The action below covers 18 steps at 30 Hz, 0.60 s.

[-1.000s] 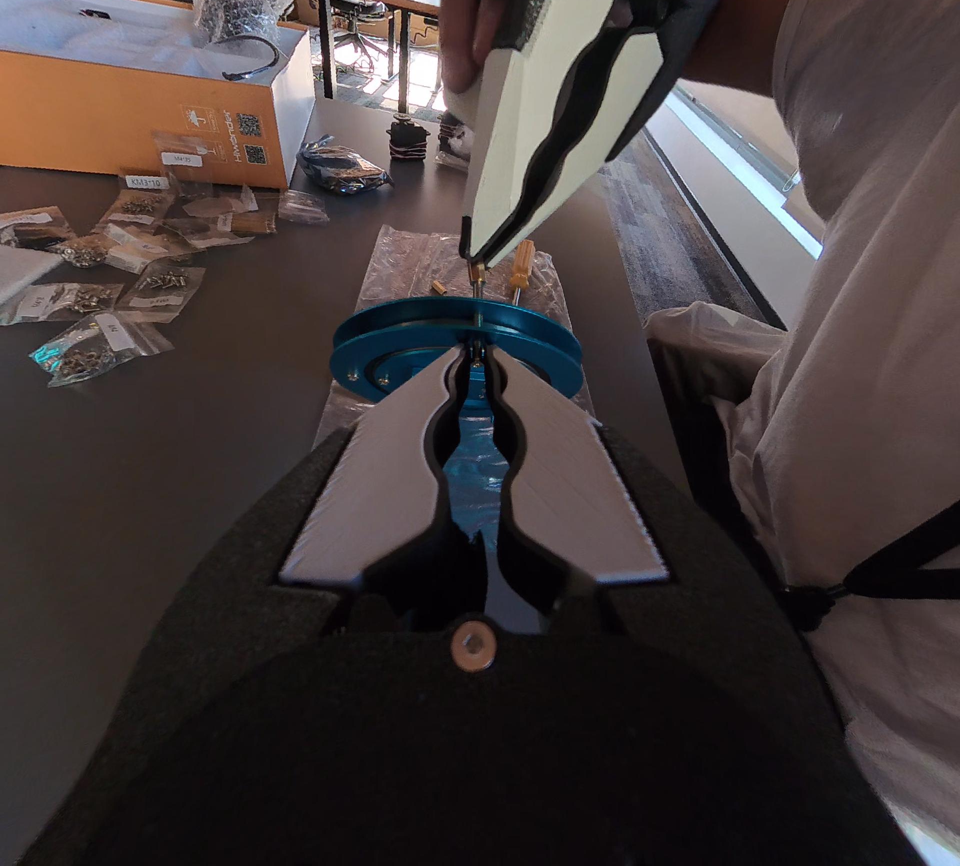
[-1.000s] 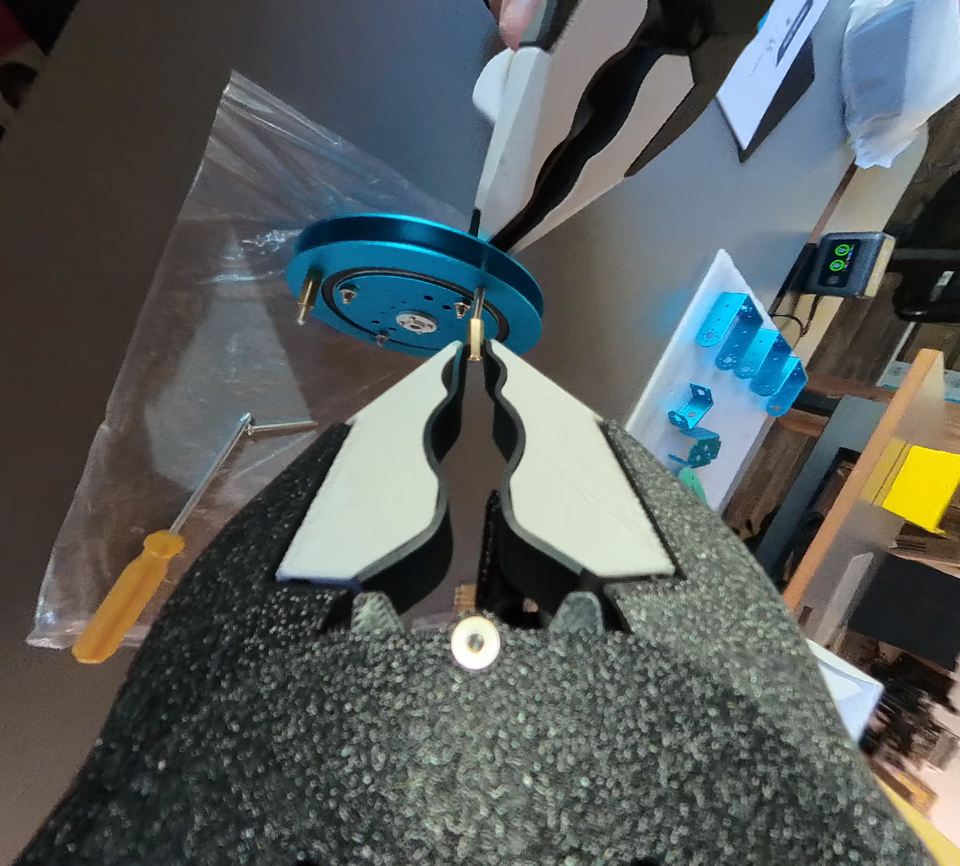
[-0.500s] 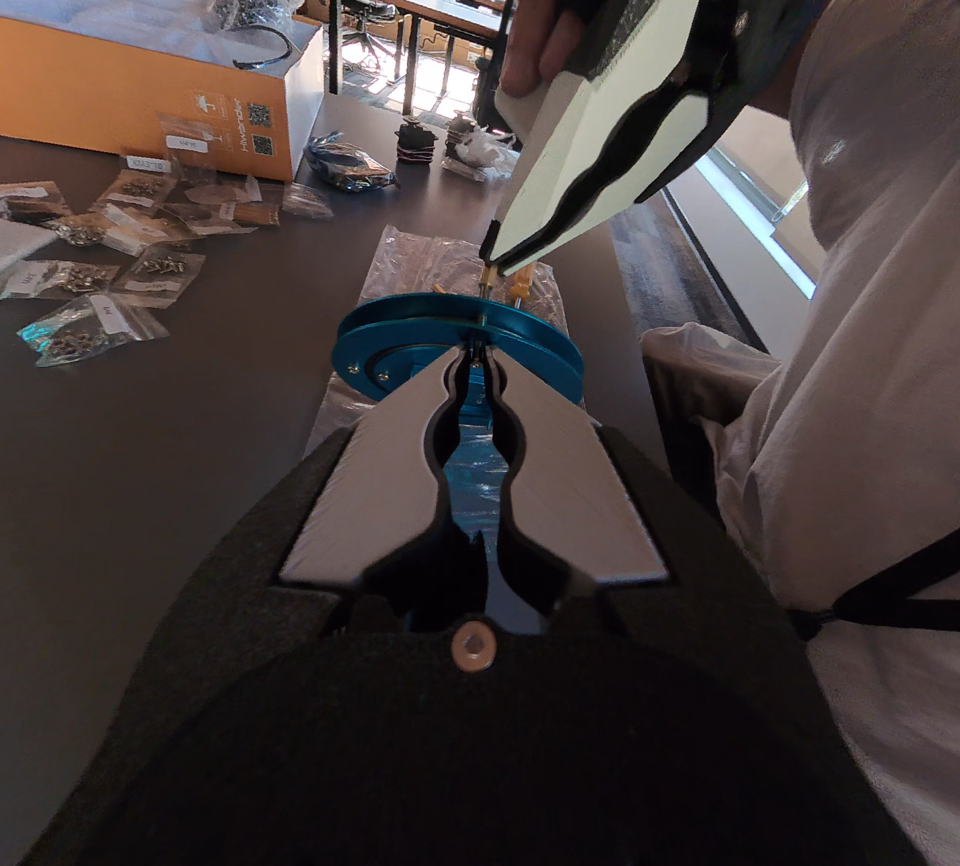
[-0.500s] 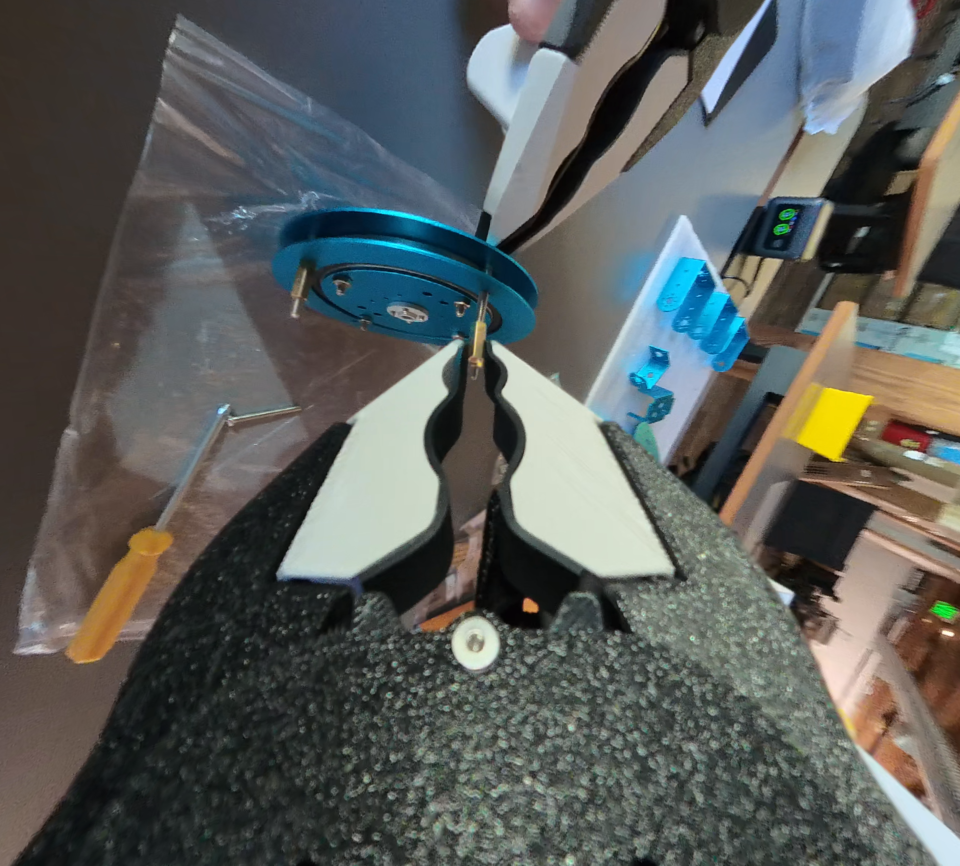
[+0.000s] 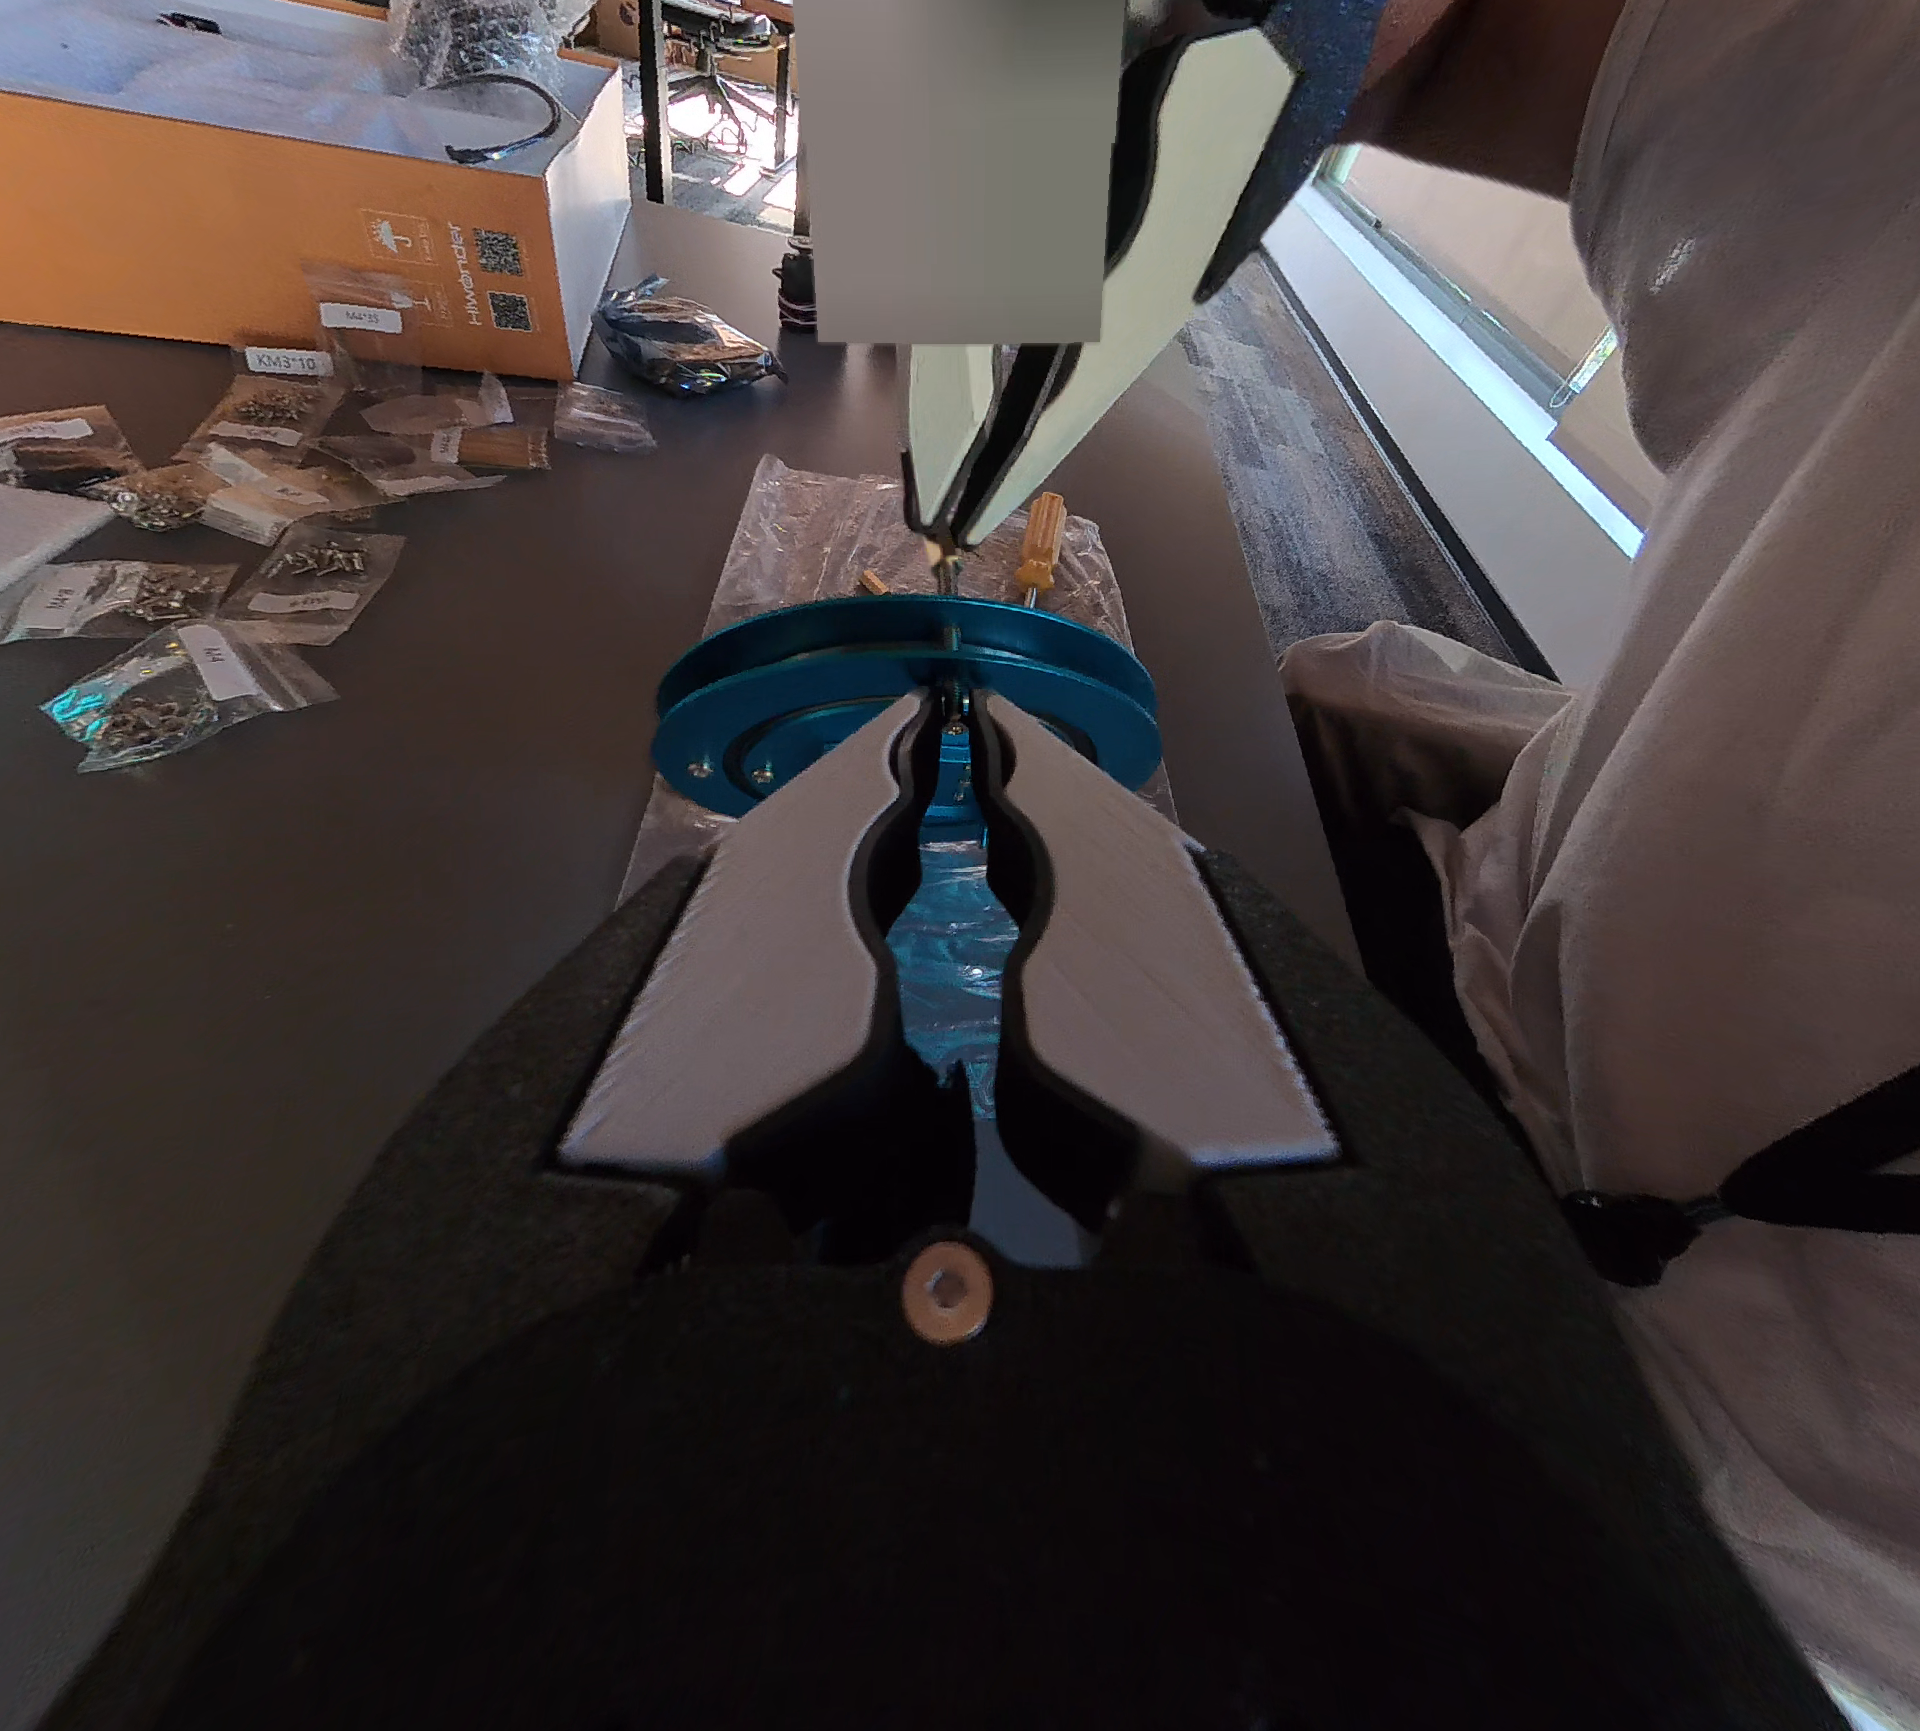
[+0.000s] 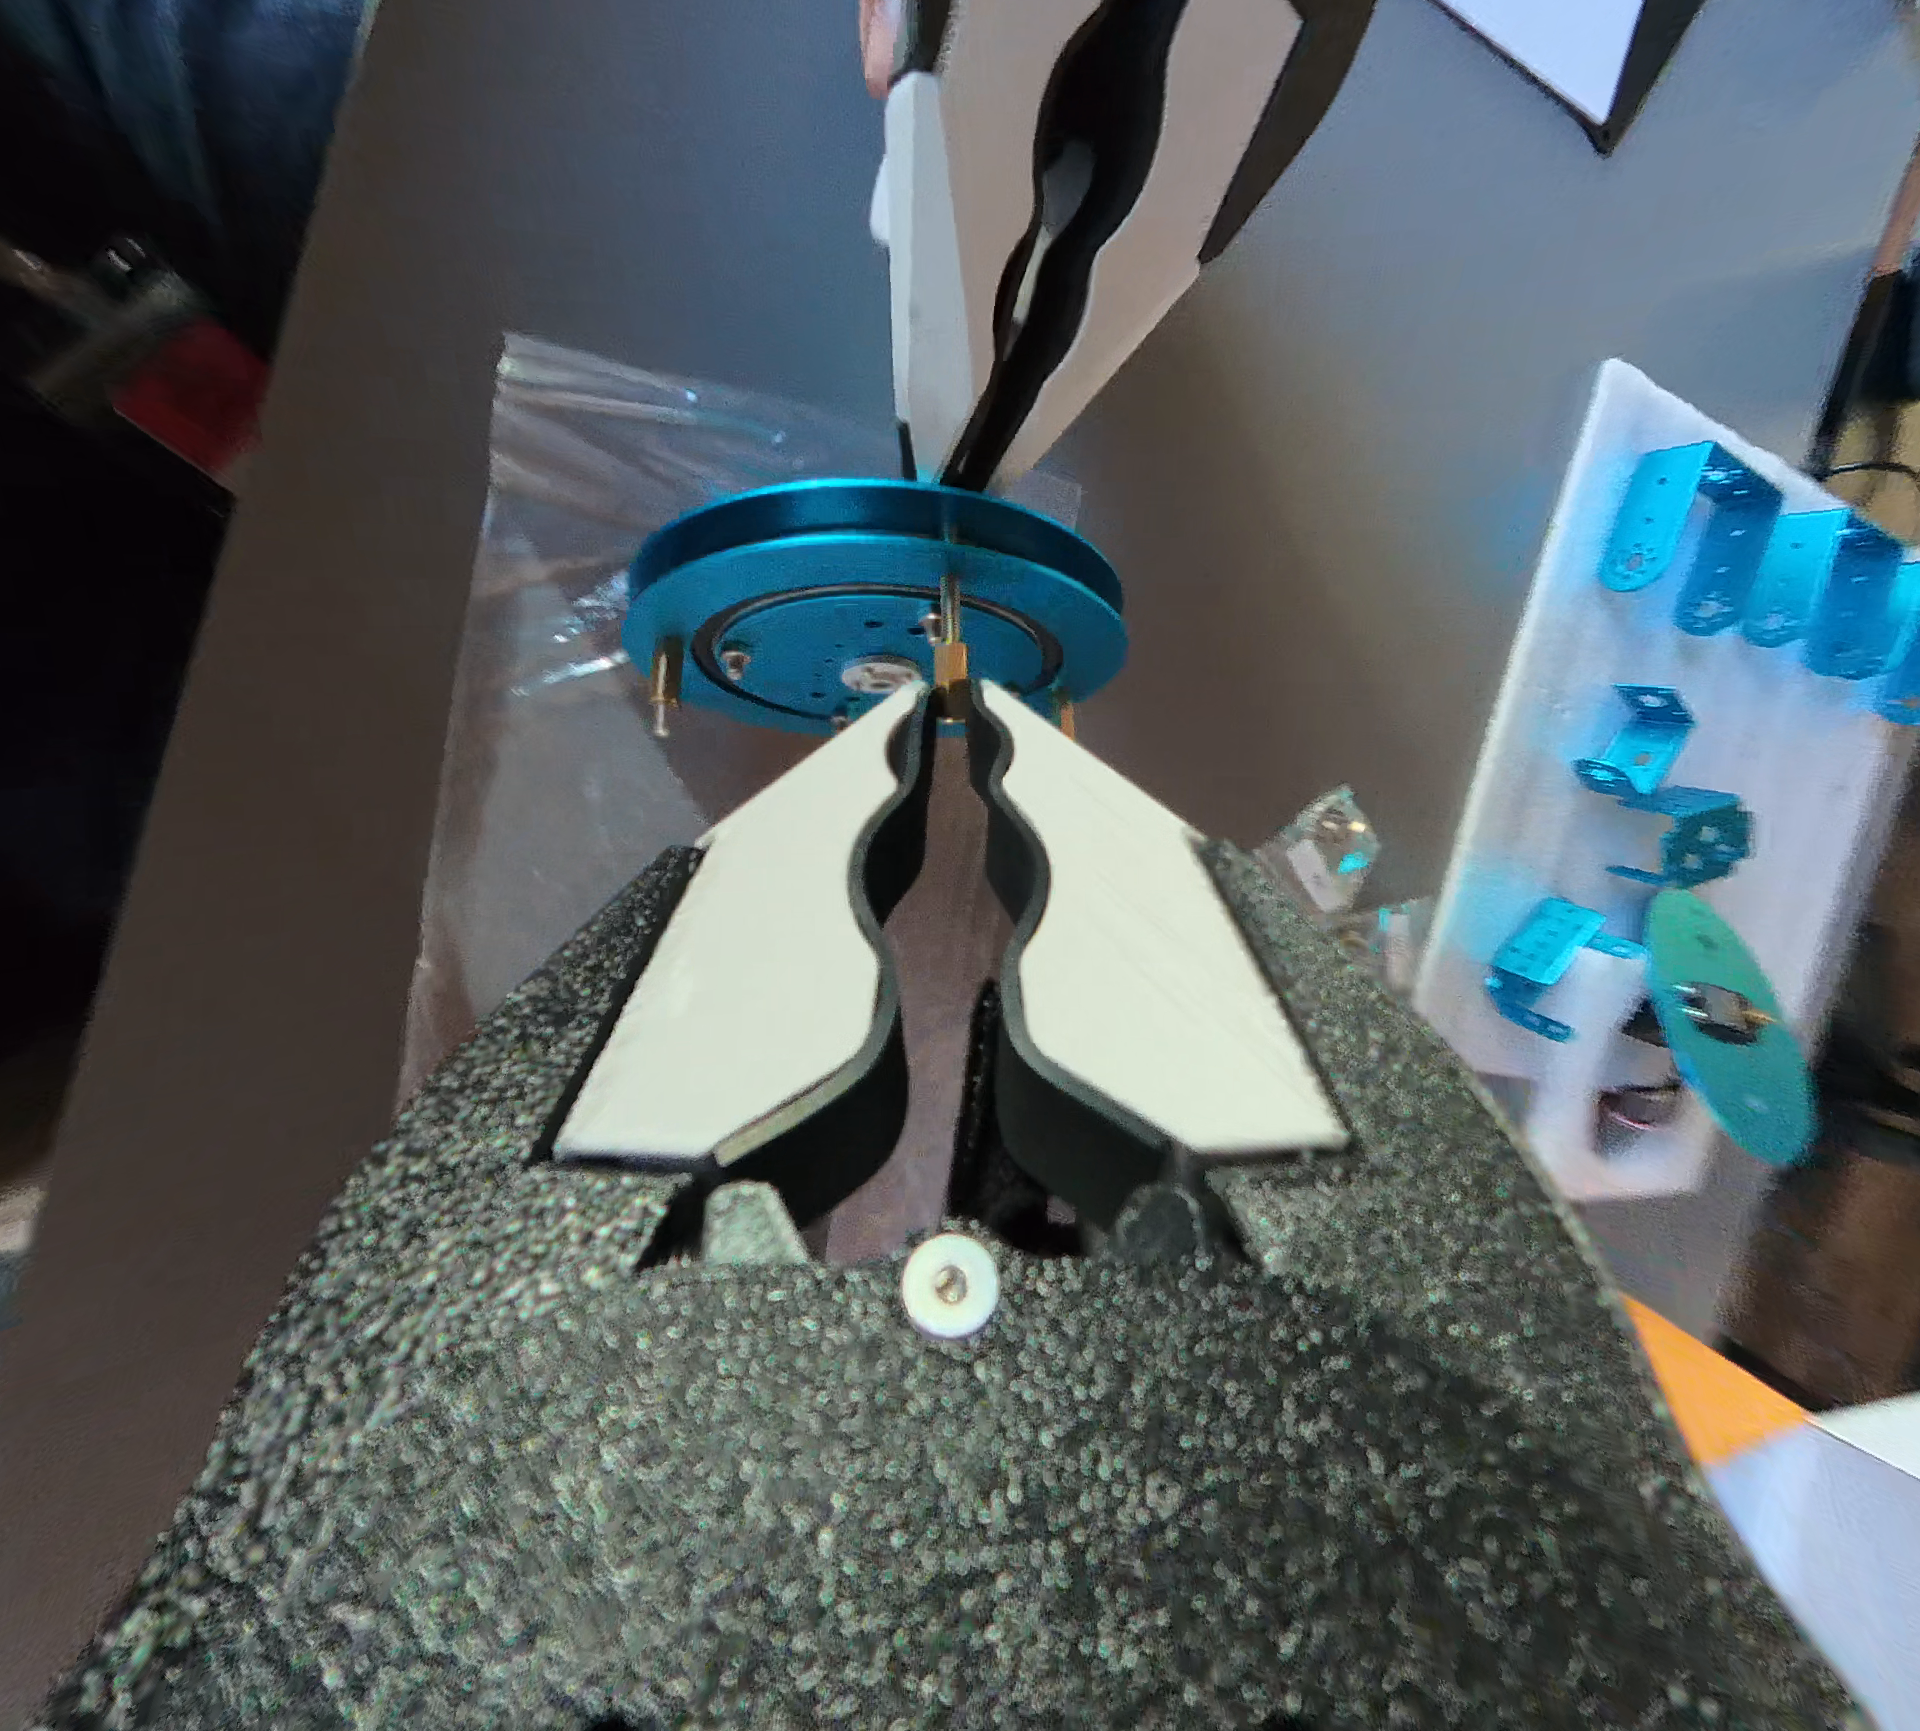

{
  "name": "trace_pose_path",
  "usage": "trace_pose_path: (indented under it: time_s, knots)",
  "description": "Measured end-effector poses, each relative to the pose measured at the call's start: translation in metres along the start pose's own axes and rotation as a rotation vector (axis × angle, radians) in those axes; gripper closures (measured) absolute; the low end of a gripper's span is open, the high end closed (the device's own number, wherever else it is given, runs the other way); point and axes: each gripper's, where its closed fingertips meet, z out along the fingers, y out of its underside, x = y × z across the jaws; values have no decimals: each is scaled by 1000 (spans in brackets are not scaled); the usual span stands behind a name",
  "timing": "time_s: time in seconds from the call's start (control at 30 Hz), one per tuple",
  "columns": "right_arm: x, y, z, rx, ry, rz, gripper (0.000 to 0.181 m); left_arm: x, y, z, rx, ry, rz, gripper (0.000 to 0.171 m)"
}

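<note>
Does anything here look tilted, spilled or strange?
The blue disc is not lying flat: it is held tilted above the plastic bag. Nothing looks spilled or broken.

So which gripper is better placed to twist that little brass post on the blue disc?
Probably the right gripper: its jaws are closed on the brass post, in line with it. The left gripper is clamped on the blue disc at its rim.

I see blue disc (image 5: pixel 904 642) | brass post (image 6: pixel 951 663) | orange-handled screwdriver (image 5: pixel 1039 538) | orange box (image 5: pixel 260 227) | dark grey table (image 5: pixel 312 850) | white fingers (image 5: pixel 790 933), speckled black housing.
</note>
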Motion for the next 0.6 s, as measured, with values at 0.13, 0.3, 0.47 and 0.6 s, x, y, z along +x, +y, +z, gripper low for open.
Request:
trace_pose_path:
  time_s: [0.13,0.3,0.47,0.6]
  knots:
    - [2,5,-2,90,-33,97,177,1,0,0,-1,7,3,168]
    - [-4,62,2,-40,-75,164,177,-2,2,-3,-18,-15,24,168]
    - [-25,138,27,-46,-132,302,177,3,0,-3,-10,8,20,168]
    - [-34,145,36,118,-128,387,176,9,-1,0,-2,27,30,168]
